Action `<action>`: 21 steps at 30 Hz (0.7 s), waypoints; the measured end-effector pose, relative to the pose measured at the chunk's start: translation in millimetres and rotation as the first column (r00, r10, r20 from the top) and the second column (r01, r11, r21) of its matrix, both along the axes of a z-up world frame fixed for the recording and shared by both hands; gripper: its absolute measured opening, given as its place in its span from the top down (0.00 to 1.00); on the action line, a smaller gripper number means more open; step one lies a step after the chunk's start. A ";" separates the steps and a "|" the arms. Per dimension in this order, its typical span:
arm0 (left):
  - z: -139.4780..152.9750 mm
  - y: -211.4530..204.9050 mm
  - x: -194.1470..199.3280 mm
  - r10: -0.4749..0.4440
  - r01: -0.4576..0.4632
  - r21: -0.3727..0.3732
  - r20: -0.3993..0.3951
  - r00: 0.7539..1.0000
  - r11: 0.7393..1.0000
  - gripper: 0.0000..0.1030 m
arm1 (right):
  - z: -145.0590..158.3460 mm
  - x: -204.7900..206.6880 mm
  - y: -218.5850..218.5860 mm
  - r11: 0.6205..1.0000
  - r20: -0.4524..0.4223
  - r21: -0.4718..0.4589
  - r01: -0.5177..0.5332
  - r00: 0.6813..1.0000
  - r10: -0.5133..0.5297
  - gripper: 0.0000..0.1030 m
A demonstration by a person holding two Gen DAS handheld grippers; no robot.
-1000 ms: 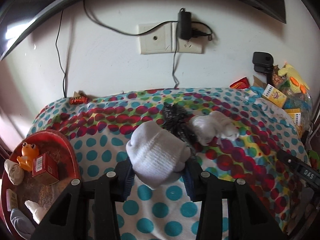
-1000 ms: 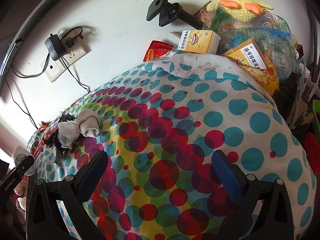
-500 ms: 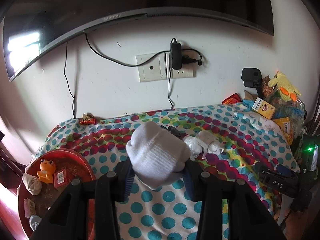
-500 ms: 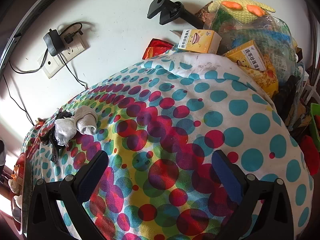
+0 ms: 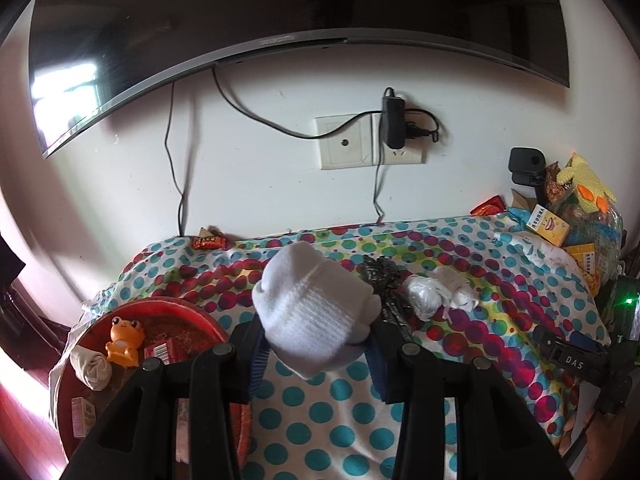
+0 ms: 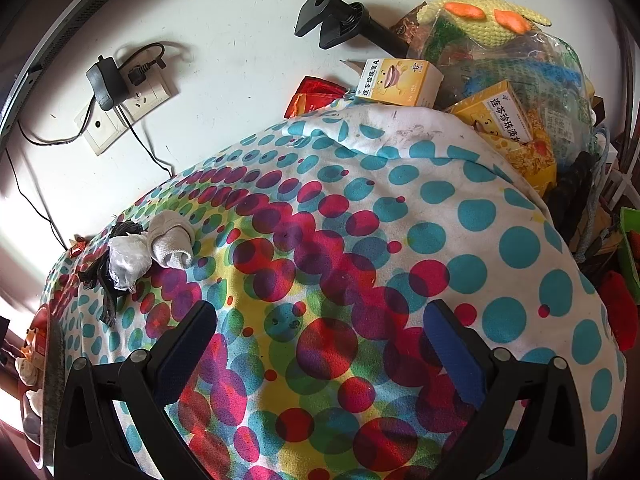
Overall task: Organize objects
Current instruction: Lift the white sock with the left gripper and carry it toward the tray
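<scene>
My left gripper (image 5: 316, 354) is shut on a rolled white sock (image 5: 312, 316) and holds it above the polka-dot cloth, just right of a round red tray (image 5: 180, 312). The tray holds an orange frog toy (image 5: 124, 340), a red box (image 5: 166, 350) and a rolled beige sock (image 5: 92, 368). Two more rolled socks (image 5: 438, 298) and a black sock (image 5: 380, 276) lie on the cloth beyond. In the right wrist view my right gripper (image 6: 320, 332) is open and empty over the cloth, and those socks (image 6: 152, 252) lie far left.
Yellow boxes (image 6: 400, 82), a knitted yellow toy (image 6: 480, 12) and bags pile at the cloth's right end. A black clamp (image 6: 332, 20) sticks out by the wall. A wall socket with a charger (image 5: 394, 128) and a screen (image 5: 280, 8) are behind. The right gripper (image 5: 572, 360) shows at the right edge.
My left gripper has pulled back and up with the white sock and shifted left toward the tray. The right gripper has barely moved.
</scene>
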State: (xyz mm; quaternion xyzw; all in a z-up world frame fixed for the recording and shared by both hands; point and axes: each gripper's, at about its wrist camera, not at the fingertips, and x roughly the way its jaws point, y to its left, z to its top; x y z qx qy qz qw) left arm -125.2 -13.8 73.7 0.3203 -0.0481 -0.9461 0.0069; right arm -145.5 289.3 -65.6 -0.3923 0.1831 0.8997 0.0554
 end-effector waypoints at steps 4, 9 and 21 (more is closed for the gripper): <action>0.3 -12.4 0.4 0.019 -0.019 -0.014 0.002 1.000 1.000 0.59 | -0.1 -0.1 0.1 1.000 0.000 -0.001 0.000 1.000 0.000 0.00; 2.3 -29.0 0.7 0.047 -0.047 -0.006 0.006 0.999 0.999 0.59 | 0.0 -0.4 -0.2 1.000 -0.001 -0.002 0.000 1.000 0.000 0.00; 1.4 -55.4 4.2 0.089 -0.089 -0.009 0.010 0.996 0.996 0.59 | 0.2 -0.7 -0.9 1.000 0.003 0.005 0.000 1.000 0.000 0.00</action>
